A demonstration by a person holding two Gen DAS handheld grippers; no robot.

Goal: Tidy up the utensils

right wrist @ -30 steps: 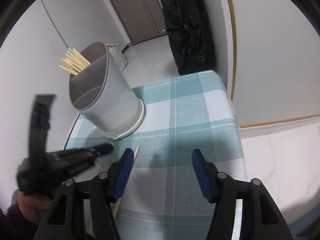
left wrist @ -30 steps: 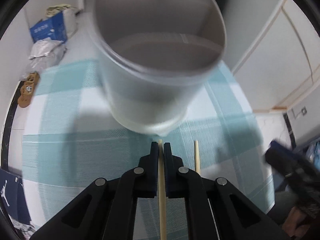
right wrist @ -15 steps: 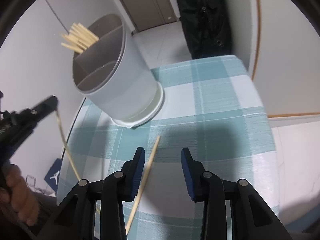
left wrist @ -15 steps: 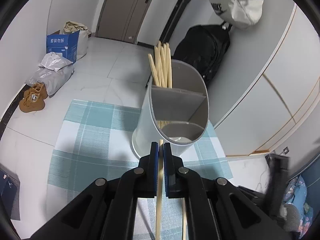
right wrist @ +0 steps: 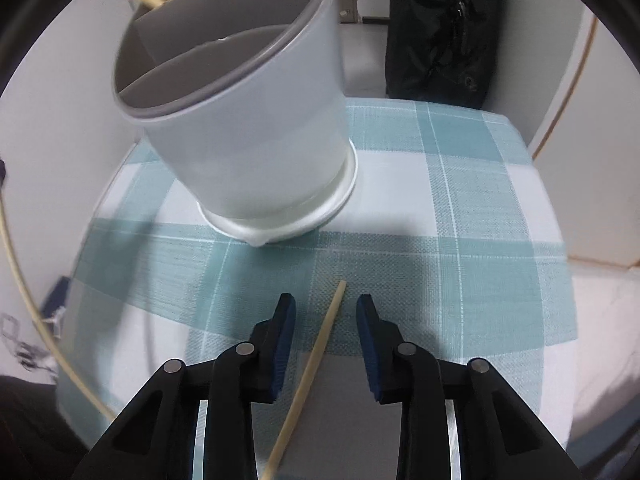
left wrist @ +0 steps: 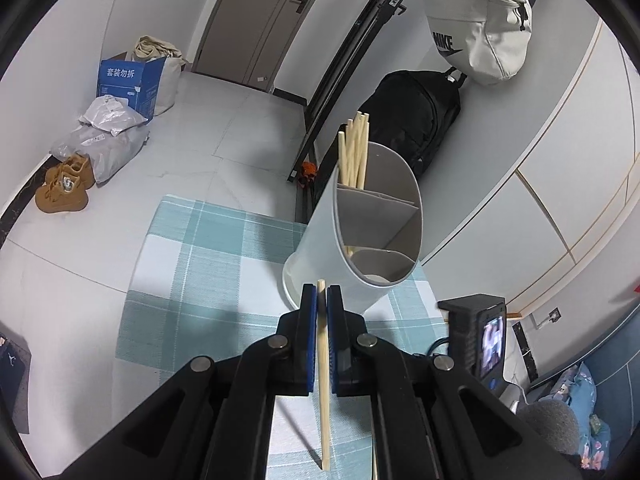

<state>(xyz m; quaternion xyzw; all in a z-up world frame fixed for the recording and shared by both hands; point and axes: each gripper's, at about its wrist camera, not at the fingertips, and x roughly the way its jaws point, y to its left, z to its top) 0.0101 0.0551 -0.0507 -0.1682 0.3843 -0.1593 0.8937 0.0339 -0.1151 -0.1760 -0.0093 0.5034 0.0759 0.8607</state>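
Here, left gripper [left wrist: 322, 300]: black arms, blue pads, clamped together on a pale wooden chopstick [left wrist: 323, 376], held above the teal-and-white checked tablecloth [left wrist: 192, 264], just short of the white, grey-lined, divided plastic utensil holder [left wrist: 360, 248]. Chopstick tip poked a little past the fingertips, toward the holder's near rim; its long tail ran back between the gripper arms. Further pale chopsticks [left wrist: 352, 152] stood bunched in the holder's far compartment; the nearer compartments apparently without any, though their floors only partly seen.

Right gripper [right wrist: 326, 312]: blue pads apart, low over the tablecloth [right wrist: 460, 184], in front of the holder [right wrist: 256, 120]. Between the spread fingers, touching neither pad, a second pale wooden chopstick [right wrist: 316, 364], flat on the cloth, tip angled toward the holder's base and just short of it. Held chopstick [right wrist: 24, 312] seen as a thin pale line left of the holder, at the picture's edge.

Behind the holder: black backpack [left wrist: 416, 128] against the wall, white Nike bag [left wrist: 480, 28] hung above. Far left of the holder, on the floor: blue cardboard box [left wrist: 130, 84], tan shoes [left wrist: 62, 188].
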